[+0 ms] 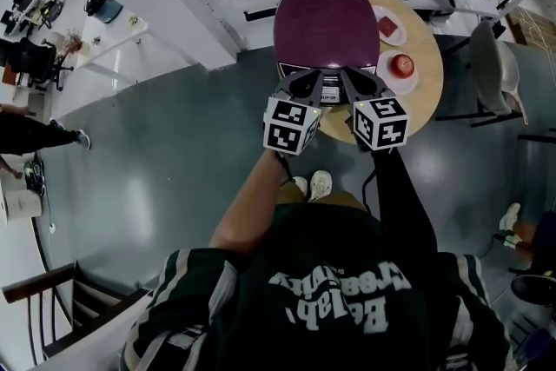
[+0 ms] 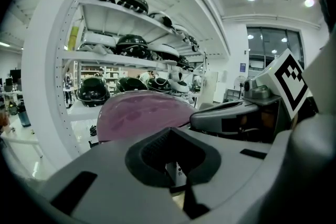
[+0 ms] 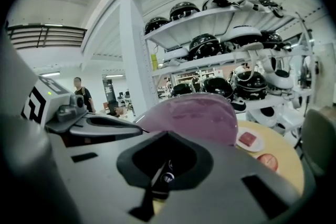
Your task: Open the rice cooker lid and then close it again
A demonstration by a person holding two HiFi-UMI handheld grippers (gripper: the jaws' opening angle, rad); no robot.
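The rice cooker with its purple lid (image 1: 326,20) stands on a round wooden table (image 1: 427,91). From above the lid looks lowered over the body. Both grippers meet at the cooker's front edge, side by side. My left gripper (image 1: 301,88) has its jaws together, and in the left gripper view (image 2: 176,173) a pale part of the cooker's front shows through the notch. My right gripper (image 1: 363,86) is likewise shut, and the right gripper view (image 3: 160,176) shows a dark front part behind its notch. The purple lid (image 2: 139,113) (image 3: 197,115) rises just beyond both.
Two small plates sit right of the cooker, one with a red slab (image 1: 388,24) and one with a round red item (image 1: 401,65). A grey chair (image 1: 495,69) stands right of the table. White shelves of helmets (image 2: 131,44) lie behind. A person (image 1: 35,135) is far left.
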